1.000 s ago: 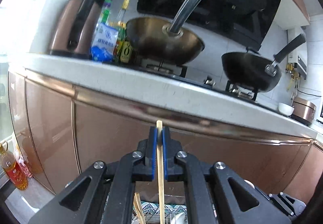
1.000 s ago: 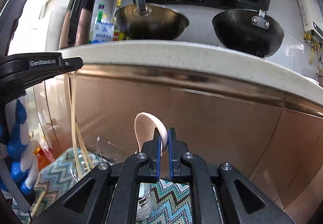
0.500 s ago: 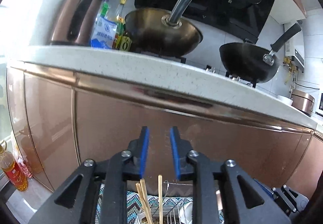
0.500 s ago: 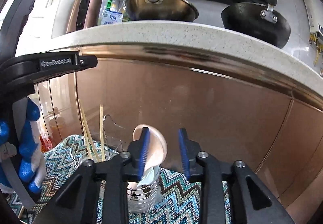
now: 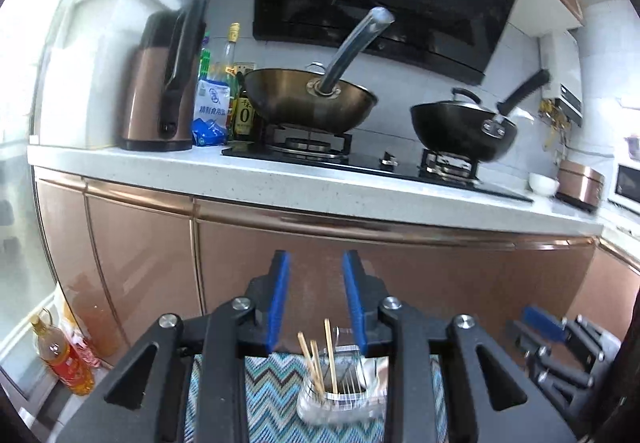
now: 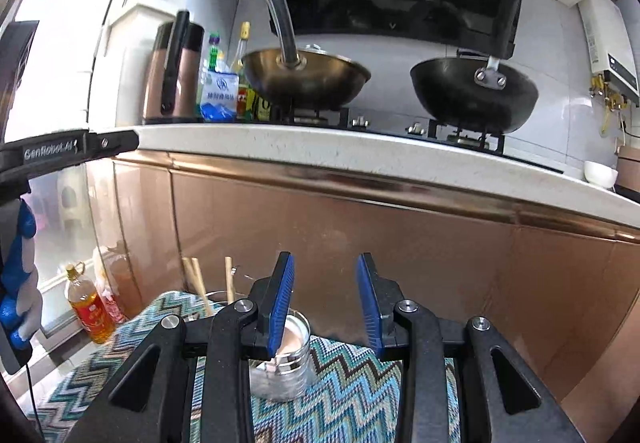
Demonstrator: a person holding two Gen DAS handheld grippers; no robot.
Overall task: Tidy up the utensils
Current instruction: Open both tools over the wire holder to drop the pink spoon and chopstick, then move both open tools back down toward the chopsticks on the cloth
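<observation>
Both grippers spread wide, nothing held; utensils sat in holders on the zigzag cloth.

Left view: left gripper (image 5: pixel 314 297) wide above three thin wooden chopsticks (image 5: pixel 316 361) upright in a clear glass holder (image 5: pixel 340 405), blurred, spoon hard to make out. Right view: right gripper (image 6: pixel 325 303) wide over a ribbed metal cup (image 6: pixel 286 363) with a pale spoon partly hidden; three chopsticks (image 6: pixel 200 285) behind left.

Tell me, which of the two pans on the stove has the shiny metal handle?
The brass-coloured wok, the one nearer the copper kettle. Its silver handle sticks up from the middle, while the black pan to its right has a dark handle.
</observation>
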